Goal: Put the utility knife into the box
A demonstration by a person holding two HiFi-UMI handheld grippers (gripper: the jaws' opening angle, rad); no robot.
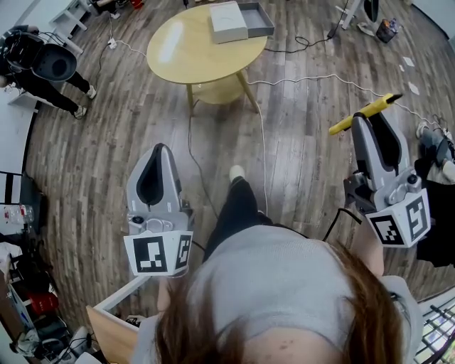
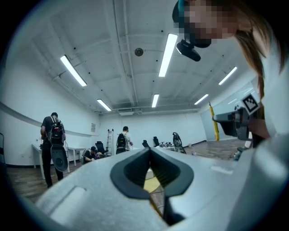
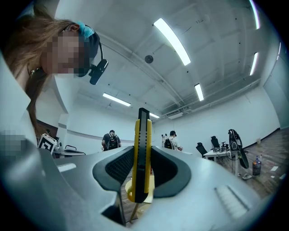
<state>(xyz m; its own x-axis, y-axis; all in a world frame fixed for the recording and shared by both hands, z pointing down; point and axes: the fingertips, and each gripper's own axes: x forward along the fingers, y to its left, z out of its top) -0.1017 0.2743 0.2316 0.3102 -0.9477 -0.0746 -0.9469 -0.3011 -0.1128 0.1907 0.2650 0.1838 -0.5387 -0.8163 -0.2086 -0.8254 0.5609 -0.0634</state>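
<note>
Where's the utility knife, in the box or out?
Out. The utility knife is clamped between the right gripper's jaws, away from the box on the table.

Box cut off by top edge, utility knife middle hidden between jaws

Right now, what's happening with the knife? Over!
Left tool shut, empty. Right tool shut on utility knife. Box open on round table ahead; cables cross the floor between.
</note>
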